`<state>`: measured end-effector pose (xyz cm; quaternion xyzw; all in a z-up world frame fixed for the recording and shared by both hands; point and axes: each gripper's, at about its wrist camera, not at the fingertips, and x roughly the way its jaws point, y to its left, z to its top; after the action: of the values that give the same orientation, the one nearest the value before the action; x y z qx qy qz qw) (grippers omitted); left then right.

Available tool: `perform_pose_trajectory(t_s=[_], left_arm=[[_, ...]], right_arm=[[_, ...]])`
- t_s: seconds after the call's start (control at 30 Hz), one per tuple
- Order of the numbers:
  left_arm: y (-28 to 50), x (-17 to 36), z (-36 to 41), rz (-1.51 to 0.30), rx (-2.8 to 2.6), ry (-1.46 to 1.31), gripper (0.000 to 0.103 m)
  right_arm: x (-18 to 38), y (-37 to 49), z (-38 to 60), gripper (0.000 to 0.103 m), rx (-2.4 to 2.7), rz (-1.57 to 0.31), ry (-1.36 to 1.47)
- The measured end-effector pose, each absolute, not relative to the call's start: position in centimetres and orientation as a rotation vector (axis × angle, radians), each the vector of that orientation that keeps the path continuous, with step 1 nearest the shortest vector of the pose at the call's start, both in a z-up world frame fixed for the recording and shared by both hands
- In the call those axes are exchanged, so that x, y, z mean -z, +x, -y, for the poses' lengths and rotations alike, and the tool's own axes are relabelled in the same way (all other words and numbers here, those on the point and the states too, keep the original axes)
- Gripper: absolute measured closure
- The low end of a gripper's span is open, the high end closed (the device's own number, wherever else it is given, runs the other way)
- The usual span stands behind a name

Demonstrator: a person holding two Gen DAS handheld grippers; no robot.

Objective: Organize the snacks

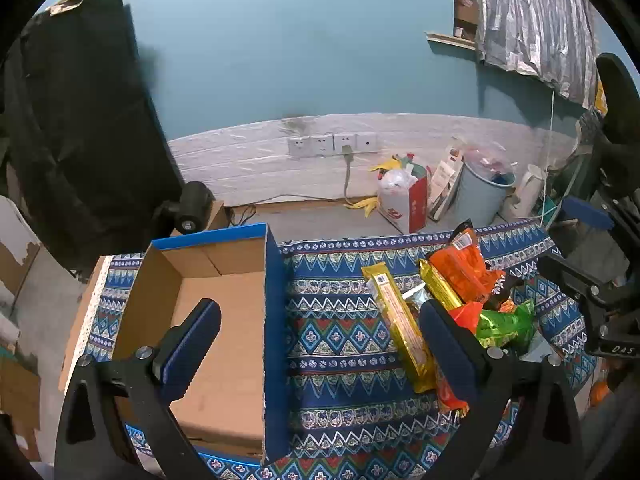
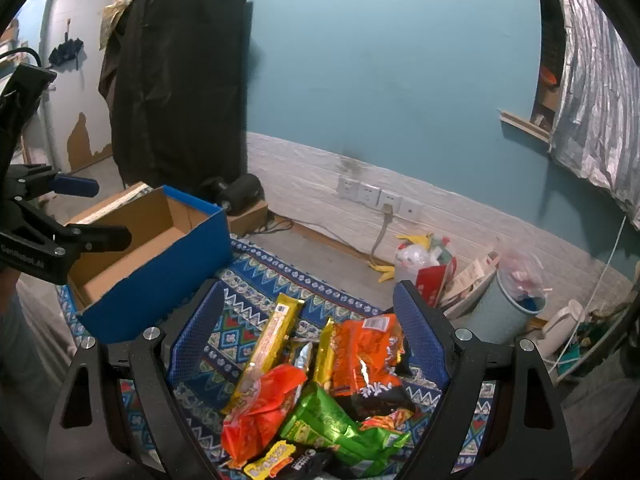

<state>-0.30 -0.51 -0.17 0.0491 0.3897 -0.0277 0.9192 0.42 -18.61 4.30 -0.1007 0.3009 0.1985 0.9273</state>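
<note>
Left wrist view: the left claw is hovering with its blue-padded jaws spread wide and gripping nothing, straddling the right wall of the open blue cardboard box with a bare brown inside. One finger is hanging over the box's floor, the other over the edge of the snack pile, a stance that looks like waiting at the drop-off point while the box is being kept clear for incoming packets. Nothing is lying in the box yet, so the sorting appears to be only beginning.

In the right wrist view, the right claw is likewise gaping fully, holding nothing, framing the heap as if lining up a first pick. The snacks are sitting loose on the blue patterned cloth covering the desk, just beside the box.

Counted where visible: one long yellow foil-wrapped bar, one narrower gold packet, two orange crinkly bags, the upper and the lower, one green glossy bag, one dark brown bag, one small silver wrapper, and one yellow-and-black packet at the near edge. More may be buried underneath; the overlap is preventing a firm total.
</note>
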Motion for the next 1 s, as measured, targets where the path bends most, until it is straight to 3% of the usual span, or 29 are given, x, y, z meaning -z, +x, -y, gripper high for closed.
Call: perform_pose_trajectory(t_s=[1.0], left_arm=[[-0.22, 0.31, 0.24, -0.818, 0.063, 0.090, 0.002]], right_arm=[[-3.93, 0.47, 18.46, 0.018, -0.434, -0.619, -0.211]])
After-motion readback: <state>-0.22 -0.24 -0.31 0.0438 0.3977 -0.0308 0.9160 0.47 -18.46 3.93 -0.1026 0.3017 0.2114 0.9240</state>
